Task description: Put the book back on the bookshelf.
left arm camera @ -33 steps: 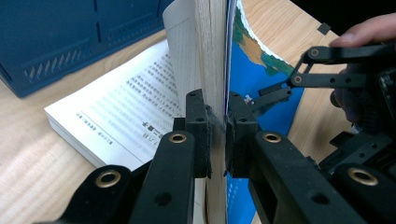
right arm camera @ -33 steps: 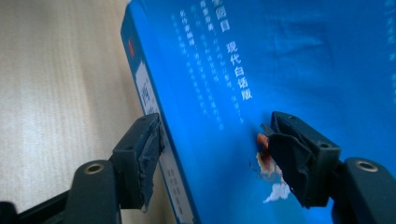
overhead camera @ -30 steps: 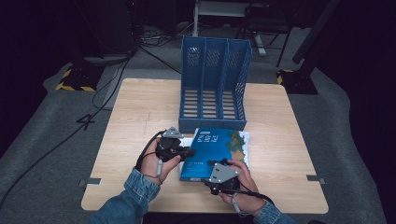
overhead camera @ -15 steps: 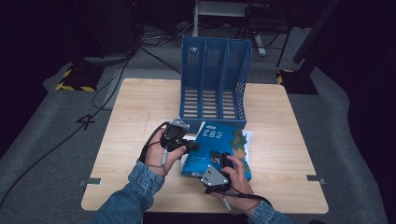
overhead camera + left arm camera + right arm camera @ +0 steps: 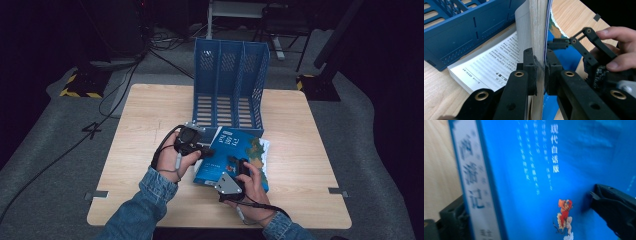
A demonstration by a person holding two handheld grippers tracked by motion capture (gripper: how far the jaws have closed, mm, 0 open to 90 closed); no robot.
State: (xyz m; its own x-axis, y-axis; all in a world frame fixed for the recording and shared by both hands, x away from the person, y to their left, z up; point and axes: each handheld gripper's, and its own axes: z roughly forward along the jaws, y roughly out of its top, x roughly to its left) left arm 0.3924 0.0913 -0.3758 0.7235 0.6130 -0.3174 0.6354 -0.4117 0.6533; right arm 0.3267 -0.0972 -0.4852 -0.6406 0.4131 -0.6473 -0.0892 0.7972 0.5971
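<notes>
Book (image 5: 235, 152) pinched by left tool (image 5: 540, 68), right tool (image 5: 235, 165) astride its spine.

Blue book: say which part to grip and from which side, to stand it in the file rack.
Grip the blue book by its spine, coming from the person's side. It lies before the file rack, and the left gripper pinches only a loose sheaf of pages, so it fans open.

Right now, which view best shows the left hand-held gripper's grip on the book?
The left gripper view: the left hand-held gripper has its jaws shut on a sheaf of pages and the cover of the blue book. The high view shows it at the book's left edge, contact too small to read. The right gripper view shows the cover.
</notes>
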